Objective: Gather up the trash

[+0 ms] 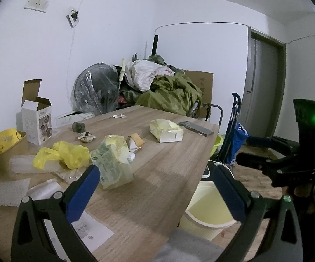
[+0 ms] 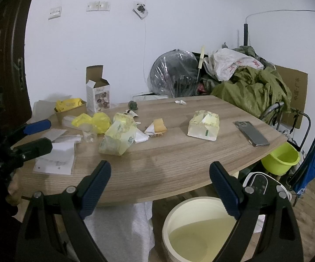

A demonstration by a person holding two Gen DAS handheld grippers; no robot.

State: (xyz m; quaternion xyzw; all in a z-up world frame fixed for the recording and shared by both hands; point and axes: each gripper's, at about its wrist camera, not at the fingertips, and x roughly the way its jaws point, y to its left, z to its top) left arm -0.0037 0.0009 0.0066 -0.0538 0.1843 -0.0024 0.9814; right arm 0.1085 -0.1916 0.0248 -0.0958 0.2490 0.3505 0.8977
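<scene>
Crumpled pale-green printed tissue pack is lying on the wooden bench, just ahead of the left gripper, nearer its left finger. Both grippers' fingers are gaping empty; right gripper is hovering by the cream plastic bin.

Two tissue packs: crumpled one just ahead-left of the right tool, intact one farther ahead. One phone ahead-right, one yellow bag, one open carton far left. Two buckets: cream below, green right.
</scene>
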